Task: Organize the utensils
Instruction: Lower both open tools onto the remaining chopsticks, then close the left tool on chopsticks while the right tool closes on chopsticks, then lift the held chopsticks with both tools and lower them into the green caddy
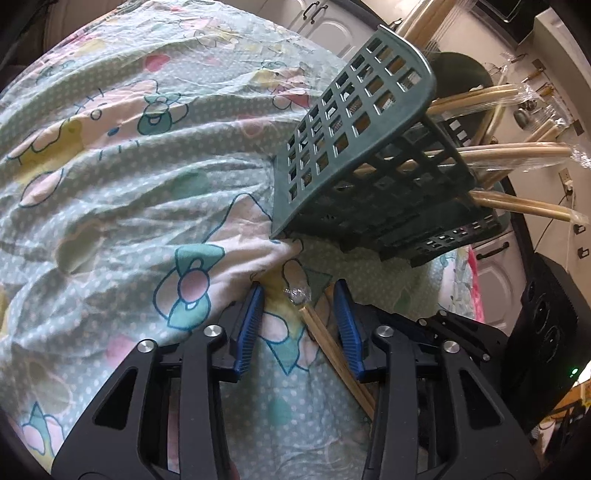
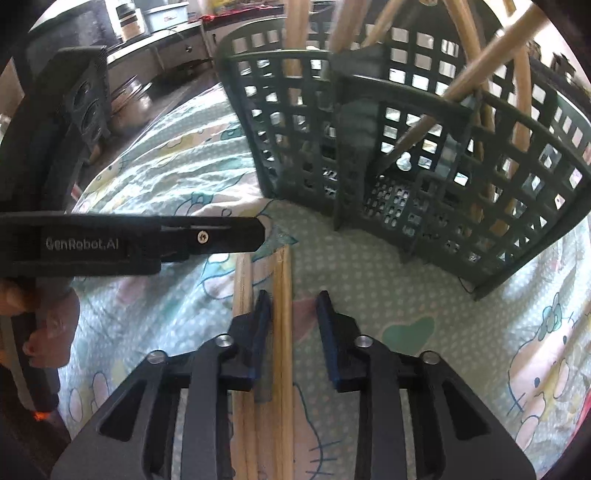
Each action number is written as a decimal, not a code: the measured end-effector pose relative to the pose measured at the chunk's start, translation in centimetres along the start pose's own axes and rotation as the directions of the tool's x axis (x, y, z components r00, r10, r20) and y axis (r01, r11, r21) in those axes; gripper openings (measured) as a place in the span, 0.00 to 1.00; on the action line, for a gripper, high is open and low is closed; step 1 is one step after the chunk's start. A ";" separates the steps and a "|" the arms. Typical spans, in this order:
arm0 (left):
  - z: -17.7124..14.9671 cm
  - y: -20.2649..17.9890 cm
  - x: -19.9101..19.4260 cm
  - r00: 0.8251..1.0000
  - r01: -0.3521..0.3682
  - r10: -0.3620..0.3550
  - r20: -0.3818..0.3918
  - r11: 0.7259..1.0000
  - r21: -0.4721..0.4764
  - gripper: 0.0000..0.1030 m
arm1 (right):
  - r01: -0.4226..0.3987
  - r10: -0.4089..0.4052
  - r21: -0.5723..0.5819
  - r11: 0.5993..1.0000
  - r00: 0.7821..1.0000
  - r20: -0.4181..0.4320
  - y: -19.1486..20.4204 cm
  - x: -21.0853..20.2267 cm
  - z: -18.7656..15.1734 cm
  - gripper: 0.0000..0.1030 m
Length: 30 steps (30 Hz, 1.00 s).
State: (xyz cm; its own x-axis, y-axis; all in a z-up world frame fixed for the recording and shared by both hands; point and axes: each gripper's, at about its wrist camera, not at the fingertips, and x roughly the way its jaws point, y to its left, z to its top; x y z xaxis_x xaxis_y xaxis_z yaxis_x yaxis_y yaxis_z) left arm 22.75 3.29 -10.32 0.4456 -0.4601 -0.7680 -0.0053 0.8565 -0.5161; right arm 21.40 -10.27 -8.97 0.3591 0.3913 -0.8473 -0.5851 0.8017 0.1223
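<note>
A dark green slatted utensil basket [image 1: 373, 162] stands on a cartoon-print cloth [image 1: 122, 177], with several wrapped wooden chopstick pairs [image 1: 517, 151] sticking out of it. My left gripper [image 1: 299, 295] is open just in front of the basket, with a wooden chopstick pair [image 1: 332, 354] lying on the cloth between its fingers, near the right one. In the right wrist view the basket [image 2: 424, 155] is close ahead. My right gripper [image 2: 293, 306] is open and low over the cloth, straddling one chopstick pair [image 2: 284, 332]; a second pair [image 2: 242, 280] lies just left of its left finger.
The left gripper's black body [image 2: 129, 240] reaches in from the left in the right wrist view, with the person's hand [image 2: 51, 328] behind it. A black speaker [image 1: 546, 317] stands past the cloth's right edge. White cabinets [image 1: 332, 22] lie beyond.
</note>
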 end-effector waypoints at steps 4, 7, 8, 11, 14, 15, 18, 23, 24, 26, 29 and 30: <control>0.3 -0.7 0.6 0.999 -0.046 0.047 -0.004 0.998 0.034 0.22 | -0.002 0.002 0.040 0.999 1.000 0.002 -1.0 -0.5 0.0 0.09; 0.4 -1.3 0.8 0.996 -0.093 0.093 -0.005 0.993 0.067 0.19 | -0.002 0.001 0.071 0.997 1.000 0.021 -1.4 -1.3 -0.4 0.06; 0.4 -1.4 0.9 0.994 -0.108 0.108 -0.002 0.991 0.075 0.17 | -0.003 0.001 0.074 0.997 1.000 0.027 -1.5 -1.6 -0.6 0.06; 0.3 -1.8 1.1 0.991 -0.136 0.137 0.002 0.986 0.096 0.11 | -0.013 0.009 0.086 0.996 0.998 0.055 -1.8 -2.9 -1.3 0.06; 0.2 -1.8 0.8 0.992 -0.124 0.125 -0.003 0.988 0.096 0.07 | -0.021 0.013 0.091 0.996 0.996 0.087 -2.0 -4.4 -1.9 0.06; 0.2 -1.7 0.5 0.994 -0.108 0.109 -0.003 0.990 0.090 0.04 | -0.023 0.014 0.088 0.996 0.995 0.098 -2.0 -4.9 -2.1 0.06; 0.1 -1.5 -0.6 0.999 -0.045 0.044 0.008 0.996 0.080 0.03 | -0.034 0.022 0.086 0.996 0.991 0.132 -2.3 -6.6 -2.6 0.06; -0.4 -2.6 -3.4 0.998 0.003 -0.010 0.063 0.994 0.107 0.02 | -0.050 0.034 0.086 0.995 0.983 0.182 -2.0 -8.7 -3.1 0.06; -0.5 -2.7 -4.0 0.997 0.012 -0.021 0.074 0.994 0.112 0.02 | -0.052 0.035 0.086 0.995 0.981 0.190 -1.8 -9.0 -3.0 0.06; -0.5 -3.3 -5.0 0.995 0.024 -0.036 0.097 0.992 0.122 0.02 | -0.056 0.036 0.088 0.995 0.976 0.213 -2.0 -10.1 -3.3 0.06; -0.6 -4.0 -6.8 0.990 0.042 -0.061 0.129 0.989 0.143 0.02 | -0.059 0.038 0.081 0.995 0.970 0.238 -1.2 -10.6 -3.2 0.06; -0.7 -4.3 -7.4 0.988 0.048 -0.069 0.140 0.987 0.151 0.02 | -0.060 0.039 0.076 0.995 0.969 0.245 -1.1 -11.0 -3.3 0.06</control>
State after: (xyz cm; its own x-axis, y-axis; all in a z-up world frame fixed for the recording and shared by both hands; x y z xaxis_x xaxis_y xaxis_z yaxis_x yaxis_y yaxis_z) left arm 18.88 2.87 -2.69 0.5655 -0.4809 -0.6700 0.1510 0.8590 -0.4892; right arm 15.70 -16.90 -1.48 0.5033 0.5215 -0.6890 -0.5488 0.8088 0.2112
